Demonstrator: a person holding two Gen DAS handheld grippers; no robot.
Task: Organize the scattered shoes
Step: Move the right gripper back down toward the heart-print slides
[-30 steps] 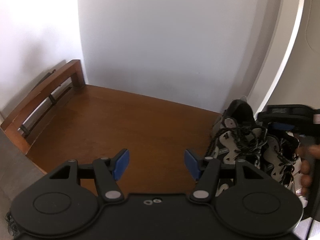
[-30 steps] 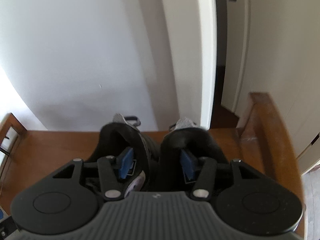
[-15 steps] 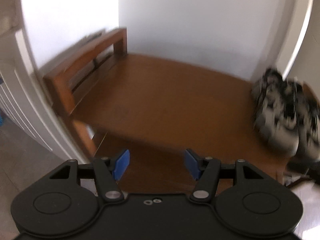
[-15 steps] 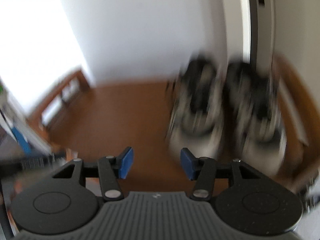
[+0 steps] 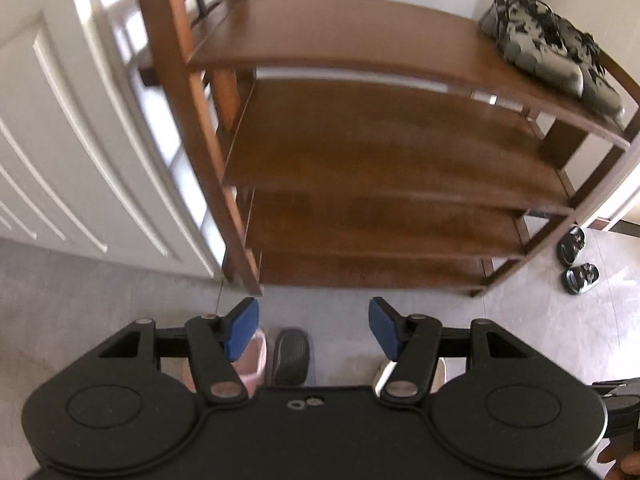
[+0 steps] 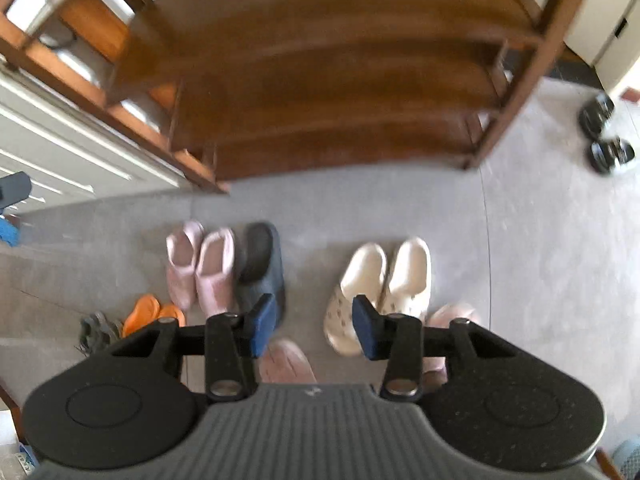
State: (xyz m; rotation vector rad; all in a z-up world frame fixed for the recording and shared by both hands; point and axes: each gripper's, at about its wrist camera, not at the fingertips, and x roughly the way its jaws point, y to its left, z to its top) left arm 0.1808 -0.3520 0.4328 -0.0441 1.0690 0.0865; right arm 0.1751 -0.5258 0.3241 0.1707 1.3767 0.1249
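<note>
Wooden brown shoe rack (image 5: 360, 148) holds one grey-black laced sneaker pair (image 5: 548, 48) on top shelf, right end — rest undone: pink slippers (image 6: 200, 268), cream clogs (image 6: 380, 280), orange pair (image 6: 152, 312) etc still on grey floor. Vs a sec ago, both grippers have left the sneakers & dropped toward floor. Left gripper (image 5: 312, 328) wide, empty; right gripper (image 6: 314, 324) closing, nothing btw fingers
</note>
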